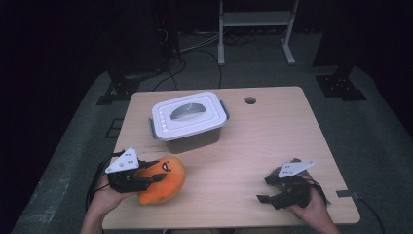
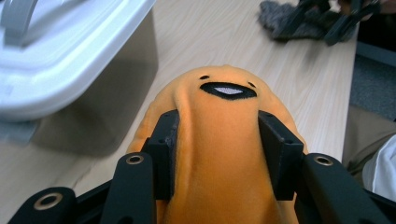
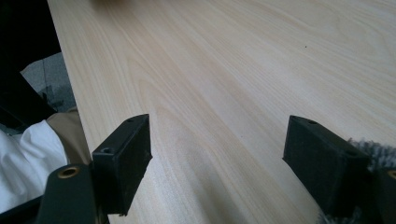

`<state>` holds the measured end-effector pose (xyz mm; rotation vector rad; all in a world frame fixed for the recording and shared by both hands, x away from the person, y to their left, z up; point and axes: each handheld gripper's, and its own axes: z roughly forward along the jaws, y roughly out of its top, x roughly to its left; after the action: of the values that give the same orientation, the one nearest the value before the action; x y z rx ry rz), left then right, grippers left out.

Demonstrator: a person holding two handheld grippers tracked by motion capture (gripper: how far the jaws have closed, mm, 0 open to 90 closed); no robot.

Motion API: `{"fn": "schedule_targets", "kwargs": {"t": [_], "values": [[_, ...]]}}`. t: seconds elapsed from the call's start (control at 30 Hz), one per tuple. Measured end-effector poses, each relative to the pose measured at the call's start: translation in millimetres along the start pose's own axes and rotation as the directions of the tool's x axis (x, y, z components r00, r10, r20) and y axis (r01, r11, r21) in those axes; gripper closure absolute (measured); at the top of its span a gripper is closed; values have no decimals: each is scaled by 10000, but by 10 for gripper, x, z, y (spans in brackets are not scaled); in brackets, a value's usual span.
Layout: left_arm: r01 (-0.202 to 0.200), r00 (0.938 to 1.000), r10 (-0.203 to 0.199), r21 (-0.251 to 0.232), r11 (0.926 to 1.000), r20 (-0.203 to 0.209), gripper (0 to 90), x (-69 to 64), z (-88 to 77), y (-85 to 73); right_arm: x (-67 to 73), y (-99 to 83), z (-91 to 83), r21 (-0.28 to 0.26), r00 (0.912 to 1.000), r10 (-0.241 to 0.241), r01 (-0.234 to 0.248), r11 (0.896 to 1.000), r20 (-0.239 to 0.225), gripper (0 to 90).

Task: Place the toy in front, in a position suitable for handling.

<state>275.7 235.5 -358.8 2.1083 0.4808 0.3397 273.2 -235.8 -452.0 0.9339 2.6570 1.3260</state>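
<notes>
One orange plush toy (image 2: 219,140) is pinched in the left tool (image 1: 155,178) near the desk's (image 1: 272,141) front left edge; one lidded white box (image 1: 189,119) behind; right tool (image 3: 219,163) gapes empty beside one grey cloth (image 2: 280,21); pale wood desk, dark room.

A dim lab or recording room: a lone wooden table (image 1: 272,131) on grey carpet (image 1: 370,126), cables (image 1: 195,53) on the floor, black equipment stands (image 1: 341,80) around

Orange plush toy (image 1: 163,179) (black mouth), white-lidded grey box (image 1: 189,121); pale woodgrain table (image 1: 272,141)
</notes>
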Motion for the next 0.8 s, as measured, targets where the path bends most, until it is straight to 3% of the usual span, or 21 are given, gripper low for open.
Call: {"fn": "schedule_targets", "kwargs": {"t": [0.13, 0.23, 0.37, 0.8], "values": [[-159, 9994, 165, -200, 9997, 295, 548, -7, 89, 137, -9, 1, -23, -85, 10000, 34, -34, 10000, 26, 221], [-525, 9976, 532, -186, 9985, 441, 548, -27, 243, 338, -17, 0, -49, -149, 10000, 61, -60, 9999, 21, 221], [-648, 9938, 667, -241, 9976, 887, 548, -46, 430, 490, -33, -6, -93, -273, 9998, 163, -161, 9995, 70, 221], [-1244, 9762, 1187, 203, 9920, 1816, 544, -207, 1034, 741, -100, -19, -247, -762, 9990, 393, -376, 9964, 213, 221]]}}
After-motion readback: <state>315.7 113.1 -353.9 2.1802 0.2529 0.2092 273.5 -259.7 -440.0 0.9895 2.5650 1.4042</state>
